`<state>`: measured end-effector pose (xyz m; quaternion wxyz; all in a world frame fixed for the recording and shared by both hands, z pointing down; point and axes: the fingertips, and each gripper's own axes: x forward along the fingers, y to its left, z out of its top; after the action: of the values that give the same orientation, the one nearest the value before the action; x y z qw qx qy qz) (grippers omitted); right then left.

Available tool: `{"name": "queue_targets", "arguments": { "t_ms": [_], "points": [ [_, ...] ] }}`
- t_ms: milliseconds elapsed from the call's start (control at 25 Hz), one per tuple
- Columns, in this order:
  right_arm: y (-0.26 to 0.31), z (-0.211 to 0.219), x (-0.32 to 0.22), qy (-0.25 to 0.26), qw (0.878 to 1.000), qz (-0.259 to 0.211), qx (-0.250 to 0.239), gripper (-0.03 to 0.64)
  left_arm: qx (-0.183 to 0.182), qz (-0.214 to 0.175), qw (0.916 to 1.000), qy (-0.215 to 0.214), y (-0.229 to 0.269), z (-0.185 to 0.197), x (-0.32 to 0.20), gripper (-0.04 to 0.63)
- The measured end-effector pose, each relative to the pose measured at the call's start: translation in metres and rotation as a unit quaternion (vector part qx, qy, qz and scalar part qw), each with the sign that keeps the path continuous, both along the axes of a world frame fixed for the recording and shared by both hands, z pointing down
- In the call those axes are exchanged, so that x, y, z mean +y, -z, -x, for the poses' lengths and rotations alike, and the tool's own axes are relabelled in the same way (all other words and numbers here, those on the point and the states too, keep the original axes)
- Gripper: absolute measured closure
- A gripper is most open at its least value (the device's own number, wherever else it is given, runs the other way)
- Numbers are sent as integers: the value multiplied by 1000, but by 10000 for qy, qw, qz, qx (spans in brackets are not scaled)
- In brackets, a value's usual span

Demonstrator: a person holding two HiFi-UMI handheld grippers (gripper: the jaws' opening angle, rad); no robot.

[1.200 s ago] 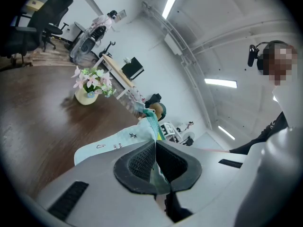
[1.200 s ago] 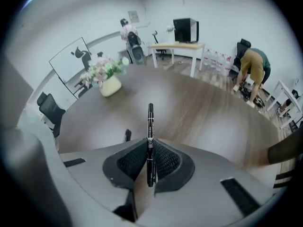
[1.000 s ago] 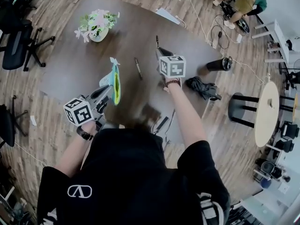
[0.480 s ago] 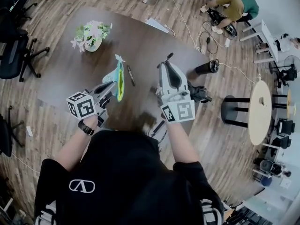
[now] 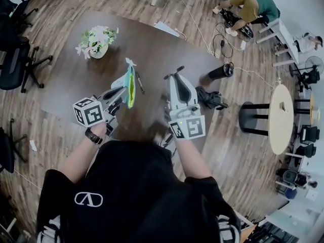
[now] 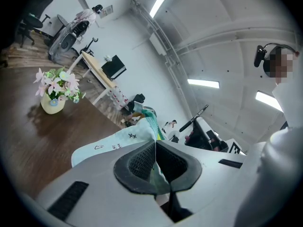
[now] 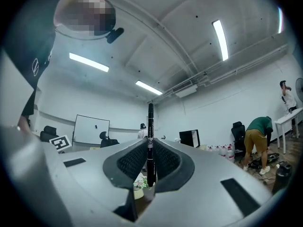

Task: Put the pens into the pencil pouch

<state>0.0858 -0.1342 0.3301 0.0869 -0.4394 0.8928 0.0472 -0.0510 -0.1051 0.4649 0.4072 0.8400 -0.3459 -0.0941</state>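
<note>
While clamped, left tool (image 5: 119, 95) on raised pencil pouch (image 5: 129, 86), right tool (image 5: 173, 77) on one pen (image 7: 150, 137), not yet inserted; second pen (image 5: 139, 82) lying on desk (image 5: 66, 87), clear of its edges.

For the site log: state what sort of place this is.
Probably an open office or lab workspace: rolling office chairs on a wood floor, a whiteboard, ceiling strip lights and a large table.

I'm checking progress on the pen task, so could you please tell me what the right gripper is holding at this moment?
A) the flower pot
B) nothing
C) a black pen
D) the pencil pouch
C: the right gripper view shows the right gripper shut on a black pen that stands upright between its pads, while the pencil pouch is pinched in the left gripper.
</note>
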Motion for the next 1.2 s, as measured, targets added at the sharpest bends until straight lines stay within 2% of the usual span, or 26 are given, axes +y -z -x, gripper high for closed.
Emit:
{"name": "queue_targets", "arguments": {
  "t_ms": [240, 440, 720, 1000, 1080, 1200],
  "points": [
    [6, 54, 18, 647, 9977, -43, -214, 580, -10, -8, 10000, -18, 2, -5, -3, 586],
    [3, 82, 24, 962, 9949, 42, -296, 580, 4, -46, 10000, -7, 7, -7, -6, 586],
    [-18, 91, 24, 1058, 9932, 363, -317, 580, 212, -134, 9997, 32, 23, -8, -7, 586],
    [-51, 95, 25, 1230, 9882, 904, -127, 572, 316, -364, 9988, 46, 47, -9, -9, 586],
    [-53, 95, 27, 1343, 9863, 952, -109, 521, 345, -372, 9987, 73, 48, -9, -10, 586],
    [-52, 95, 29, 1394, 9855, 963, -93, 501, 359, -367, 9986, 102, 48, -8, -10, 586]
  ]
}}
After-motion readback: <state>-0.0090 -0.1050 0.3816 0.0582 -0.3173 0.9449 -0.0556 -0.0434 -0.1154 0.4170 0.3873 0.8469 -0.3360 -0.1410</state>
